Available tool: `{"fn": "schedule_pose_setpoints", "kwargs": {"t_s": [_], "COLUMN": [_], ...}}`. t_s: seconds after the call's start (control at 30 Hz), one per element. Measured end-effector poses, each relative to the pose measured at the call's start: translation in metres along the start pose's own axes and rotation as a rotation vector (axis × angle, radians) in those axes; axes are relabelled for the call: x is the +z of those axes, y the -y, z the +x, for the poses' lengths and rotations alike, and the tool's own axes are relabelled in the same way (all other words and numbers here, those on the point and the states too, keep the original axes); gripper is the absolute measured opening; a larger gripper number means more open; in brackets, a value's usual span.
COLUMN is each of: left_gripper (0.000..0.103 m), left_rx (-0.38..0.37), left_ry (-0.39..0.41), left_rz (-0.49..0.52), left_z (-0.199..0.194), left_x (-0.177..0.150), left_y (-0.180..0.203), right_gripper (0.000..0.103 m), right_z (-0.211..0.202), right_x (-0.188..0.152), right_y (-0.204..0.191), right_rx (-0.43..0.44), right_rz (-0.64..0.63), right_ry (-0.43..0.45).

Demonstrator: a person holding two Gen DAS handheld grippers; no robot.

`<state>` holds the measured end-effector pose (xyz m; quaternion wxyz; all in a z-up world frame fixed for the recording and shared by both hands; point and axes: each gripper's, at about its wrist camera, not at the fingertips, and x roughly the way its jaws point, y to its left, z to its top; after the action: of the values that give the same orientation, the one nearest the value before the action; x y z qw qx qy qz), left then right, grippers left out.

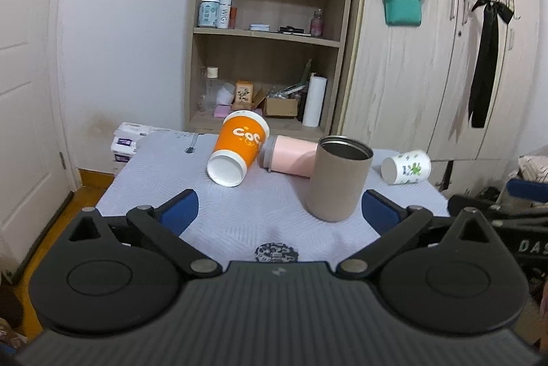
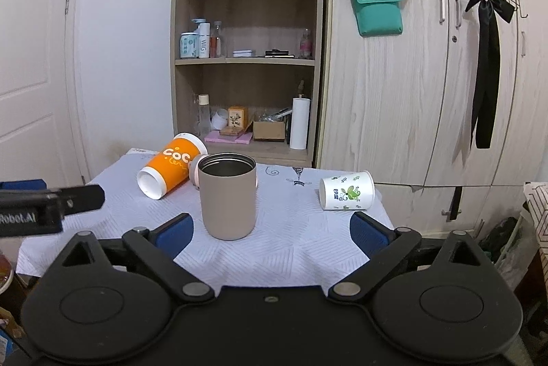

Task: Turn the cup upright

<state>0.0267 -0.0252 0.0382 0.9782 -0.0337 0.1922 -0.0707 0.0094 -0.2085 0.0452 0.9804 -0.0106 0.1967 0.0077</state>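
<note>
A taupe metal cup [image 1: 337, 177] stands upright on the table, also in the right wrist view [image 2: 227, 196]. An orange paper cup [image 1: 238, 148] [image 2: 171, 165] lies on its side, mouth toward me. A pink cup [image 1: 291, 155] lies on its side behind the taupe one, mostly hidden in the right wrist view. A white floral paper cup [image 1: 407, 167] [image 2: 347, 191] lies on its side at the right. My left gripper [image 1: 279, 211] is open and empty, short of the cups. My right gripper [image 2: 272, 234] is open and empty, near the taupe cup.
The table has a pale patterned cloth [image 1: 164, 174] [image 2: 301, 246]. A wooden shelf unit [image 1: 270, 33] and wardrobe [image 1: 428, 74] stand behind it. A white door [image 1: 20, 92] is at the left. The left gripper's body [image 2: 41, 206] reaches in from the left.
</note>
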Motion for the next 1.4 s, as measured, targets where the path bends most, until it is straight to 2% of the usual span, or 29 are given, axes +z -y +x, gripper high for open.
{"fn": "schedule_pose_setpoints", "kwargs": {"t_s": [0.17, 0.3, 0.57, 0.9, 1.1, 1.4], "left_gripper": [0.103, 0.103, 0.103, 0.103, 0.103, 0.103], "left_rx": [0.099, 0.132, 0.151, 0.113, 0.119, 0.123], "left_ry": [0.001, 0.002, 0.068, 0.145, 0.145, 0.129], "left_rz": [0.007, 0.028, 0.087, 0.107, 0.109, 0.117], "left_z": [-0.003, -0.006, -0.014, -0.021, -0.021, -0.018], "left_x": [0.000, 0.001, -0.007, -0.012, -0.011, -0.012], "left_y": [0.001, -0.003, -0.004, 0.002, -0.001, -0.006], "right_gripper": [0.103, 0.103, 0.103, 0.103, 0.103, 0.103], "right_z": [-0.007, -0.009, -0.008, -0.008, -0.013, -0.012], "right_x": [-0.002, -0.003, -0.009, -0.016, -0.018, -0.017], "right_y": [0.002, 0.008, 0.011, 0.004, -0.003, -0.002], "right_rx": [-0.004, -0.010, -0.030, -0.050, -0.063, -0.057], "right_rz": [0.024, 0.051, 0.070, 0.025, -0.021, -0.022], "right_ry": [0.032, 0.034, 0.054, 0.092, 0.124, 0.120]}}
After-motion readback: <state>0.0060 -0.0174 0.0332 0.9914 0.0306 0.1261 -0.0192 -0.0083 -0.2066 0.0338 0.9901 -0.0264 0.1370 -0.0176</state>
